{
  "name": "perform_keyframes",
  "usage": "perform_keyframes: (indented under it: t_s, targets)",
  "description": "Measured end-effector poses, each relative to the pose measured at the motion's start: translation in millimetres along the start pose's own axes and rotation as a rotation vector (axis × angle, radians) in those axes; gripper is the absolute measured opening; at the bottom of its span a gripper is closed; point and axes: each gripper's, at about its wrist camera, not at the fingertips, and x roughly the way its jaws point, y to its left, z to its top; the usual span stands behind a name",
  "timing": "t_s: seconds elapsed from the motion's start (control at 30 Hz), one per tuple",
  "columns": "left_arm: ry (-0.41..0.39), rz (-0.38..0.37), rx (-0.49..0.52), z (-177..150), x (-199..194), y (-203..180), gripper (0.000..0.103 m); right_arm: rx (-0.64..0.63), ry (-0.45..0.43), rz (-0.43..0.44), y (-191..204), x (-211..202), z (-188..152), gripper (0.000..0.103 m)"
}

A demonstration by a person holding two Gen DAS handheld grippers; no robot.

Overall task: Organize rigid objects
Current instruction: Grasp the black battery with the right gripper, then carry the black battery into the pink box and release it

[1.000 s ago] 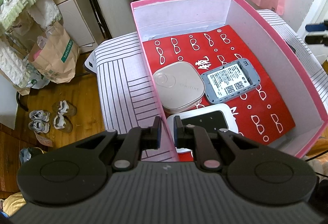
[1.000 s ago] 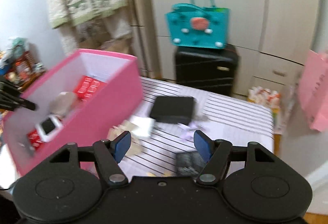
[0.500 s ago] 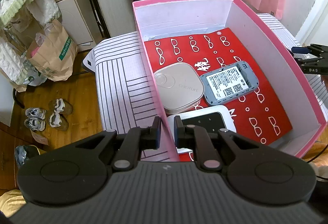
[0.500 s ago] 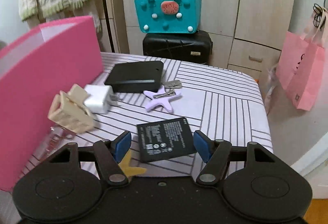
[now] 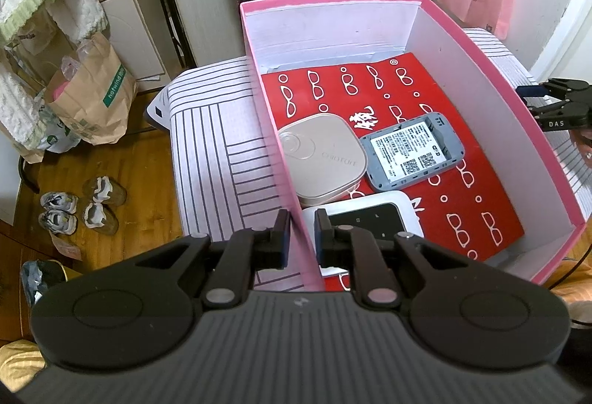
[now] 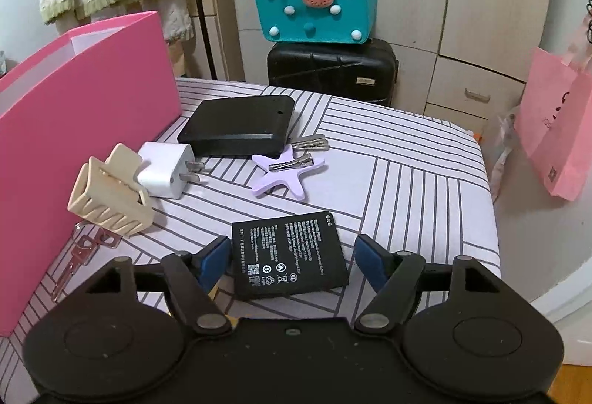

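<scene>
A brown paper bag (image 5: 90, 100) on the floor carries a green band reading "hotwind". The beige rounded case (image 5: 321, 160) in the pink box (image 5: 532, 130) shows faint embossed lettering, not clearly legible. The right gripper (image 5: 555, 108) body reads "DAS". The grey device (image 5: 410, 154) bears a white label with fine print and QR codes, too small to read. The black battery (image 6: 288, 254) has small white print, a QR code and certification symbols, illegible

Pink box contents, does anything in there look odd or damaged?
Yes. In the pink box, the grey device lies face down with its back cover off, label exposed. A loose black battery sits outside on the striped table.
</scene>
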Motion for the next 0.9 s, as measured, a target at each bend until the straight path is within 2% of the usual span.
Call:
perform_keyframes:
  t_s: [0.07, 0.17, 0.43, 0.57, 0.9]
  targets:
    - [0.000, -0.001, 0.001, -0.2, 0.0, 0.0, 0.012, -0.005, 0.017, 0.003, 1.8, -1.0, 4.4, 0.068]
    - [0.001, -0.004, -0.004, -0.3, -0.3, 1.4, 0.012, 0.002, 0.033, -0.007, 4.6, -0.2, 7.6, 0.068]
    - [-0.010, -0.002, -0.012, -2.4, -0.9, 1.6, 0.012, 0.093, 0.004, -0.070, 11.7, -3.3, 3.0, 0.068]
    - [-0.005, -0.005, -0.019, -1.4, -0.6, 1.4, 0.012, 0.139, -0.019, -0.058, 11.5, -10.3, 5.1, 0.068]
    - [-0.007, -0.011, -0.018, -1.4, -0.5, 3.2, 0.013, 0.108, -0.061, -0.031, 31.0, -38.3, 18.3, 0.068]
